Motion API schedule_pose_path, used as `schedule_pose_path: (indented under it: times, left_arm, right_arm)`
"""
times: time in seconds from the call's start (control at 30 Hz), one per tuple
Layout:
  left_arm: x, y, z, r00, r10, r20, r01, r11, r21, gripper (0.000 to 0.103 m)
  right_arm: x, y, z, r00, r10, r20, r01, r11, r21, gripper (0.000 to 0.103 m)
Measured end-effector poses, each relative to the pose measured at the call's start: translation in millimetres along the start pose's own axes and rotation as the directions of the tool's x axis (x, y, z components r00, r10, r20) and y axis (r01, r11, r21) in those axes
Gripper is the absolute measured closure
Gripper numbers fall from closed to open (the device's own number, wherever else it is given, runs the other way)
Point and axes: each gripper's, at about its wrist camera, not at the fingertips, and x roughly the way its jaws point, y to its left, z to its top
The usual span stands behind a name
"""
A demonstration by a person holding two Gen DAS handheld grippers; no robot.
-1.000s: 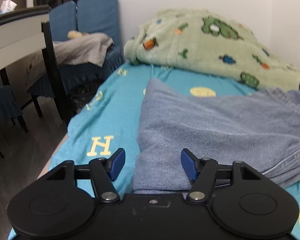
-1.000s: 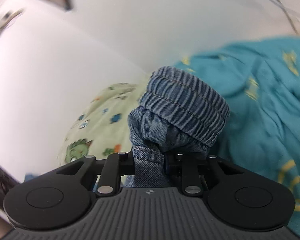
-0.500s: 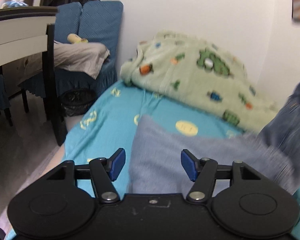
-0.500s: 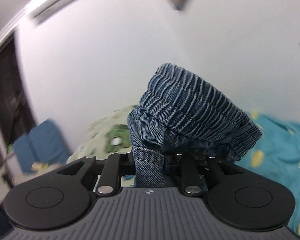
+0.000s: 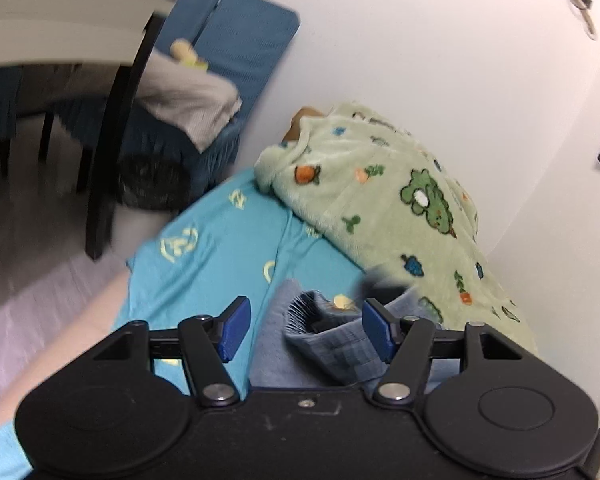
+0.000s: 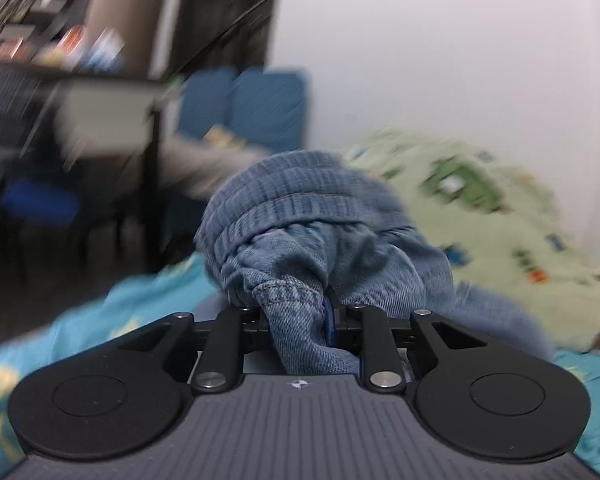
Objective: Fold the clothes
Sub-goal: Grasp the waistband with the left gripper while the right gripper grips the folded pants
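Note:
A pair of blue denim trousers [image 5: 332, 348] lies on the teal bed sheet [image 5: 216, 248], partly folded over itself. My left gripper [image 5: 306, 326] hovers above the cloth, open, its blue pads [image 5: 236, 326] apart with nothing pressed between them. In the right wrist view my right gripper [image 6: 300, 312] is shut on a bunch of the denim trousers [image 6: 300, 216], whose ribbed elastic waistband bulges up ahead of the jaws and hides the pads. In the left wrist view a dark blurred shape just past the trousers may be the right gripper.
A green fleece blanket [image 5: 384, 208] with cartoon prints is heaped at the head of the bed by the white wall. Left of the bed stand a dark-legged table [image 5: 112, 152], blue-covered chairs [image 5: 236, 48] with grey cloth, and a black bin [image 5: 152, 184] on the floor.
The right gripper has swung with the waistband from facing the wall to facing the table and chairs. The left gripper has risen and rolled; the denim now folds over in front of it.

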Motion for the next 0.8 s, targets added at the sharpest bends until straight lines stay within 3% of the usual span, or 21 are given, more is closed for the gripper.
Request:
schedule_pose_path:
  times: [0.1, 0.2, 0.27, 0.33, 0.47, 0.53, 0.73, 0.8]
  left_arm:
    - [1.3, 3.3, -2.3, 0.999, -0.024, -0.029, 0.023, 0.999, -0.028, 0.044]
    - [-6.1, -0.6, 0.2, 0.998, -0.058, 0.0, 0.058, 0.998, -0.029, 0.044]
    - [-9.8, -2.7, 1.3, 0.997, -0.068, 0.025, 0.068, 0.997, -0.025, 0.044]
    - [-10.8, -1.9, -0.2, 0.998, -0.062, 0.033, 0.063, 0.998, -0.024, 0.044]
    - [-3.8, 4.2, -7.6, 1.0, -0.026, -0.012, 0.025, 0.999, -0.042, 0.044]
    - [-0.7, 8.2, -11.5, 0.999, -0.017, -0.034, 0.015, 0.998, -0.056, 0.044]
    - [-5.8, 13.5, -21.8, 0.997, 0.005, -0.077, -0.011, 0.997, -0.07, 0.043]
    - [-8.4, 12.4, -26.7, 0.996, 0.007, -0.087, -0.012, 0.998, -0.056, 0.04]
  right_arm:
    - [-3.8, 22.9, -6.0, 0.999, 0.008, -0.032, -0.01, 0.998, -0.062, 0.081]
    - [-22.8, 19.9, 12.2, 0.999, 0.005, 0.043, -0.002, 0.997, -0.076, 0.082]
    - [-34.7, 17.7, 21.8, 0.993, 0.037, 0.108, -0.031, 0.998, -0.059, 0.082]
    - [-31.5, 25.8, 23.6, 0.99, 0.074, 0.119, -0.065, 0.995, -0.076, 0.082]
    - [1.2, 47.6, -4.0, 0.991, 0.13, -0.027, -0.132, 0.988, -0.08, 0.08]
    - [4.3, 51.6, -5.5, 0.99, 0.133, -0.049, -0.137, 0.987, -0.09, 0.078]
    - [3.2, 45.0, 6.8, 0.979, 0.169, -0.113, -0.176, 0.983, -0.053, 0.059]
    - [-3.1, 40.1, 9.1, 0.975, 0.175, -0.135, -0.183, 0.982, -0.044, 0.046]
